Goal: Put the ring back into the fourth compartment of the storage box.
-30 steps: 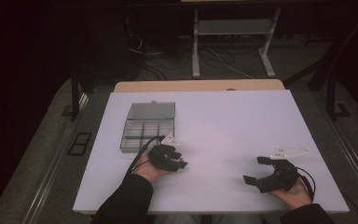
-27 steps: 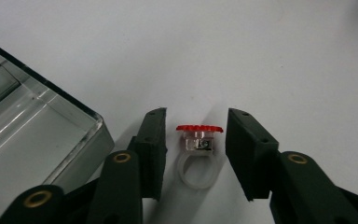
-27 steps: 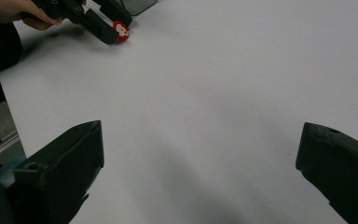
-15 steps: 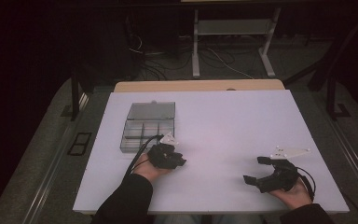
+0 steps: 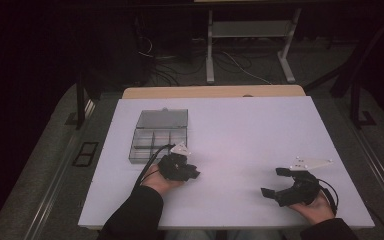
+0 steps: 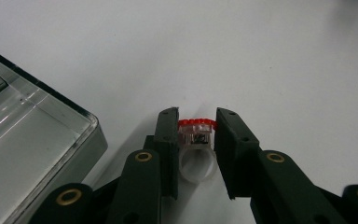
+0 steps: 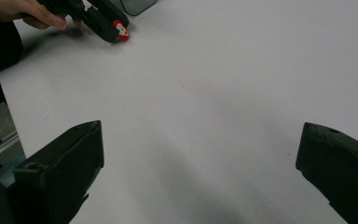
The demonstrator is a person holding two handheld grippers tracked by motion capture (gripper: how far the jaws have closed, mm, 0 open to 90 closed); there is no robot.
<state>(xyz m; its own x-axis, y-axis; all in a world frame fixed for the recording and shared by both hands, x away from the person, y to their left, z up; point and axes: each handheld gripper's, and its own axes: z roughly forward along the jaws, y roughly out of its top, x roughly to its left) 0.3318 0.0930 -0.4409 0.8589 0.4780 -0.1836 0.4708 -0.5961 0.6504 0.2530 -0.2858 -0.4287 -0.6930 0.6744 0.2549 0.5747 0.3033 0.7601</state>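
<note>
Red-topped clear plastic ring [image 6: 195,140] sits between the left gripper [image 6: 196,135] jaws, both pads pressed to its sides: clamped on it, low over the white table [image 5: 240,135], just beside the near right corner of the clear compartment box [image 5: 157,140]. Box lid stands open at the far side. In the high view the left gripper [image 5: 187,170] lies just in front of the box. Right gripper [image 5: 275,182] jaws spread wide, nothing between them, resting near the table's front right, well apart from the ring
</note>
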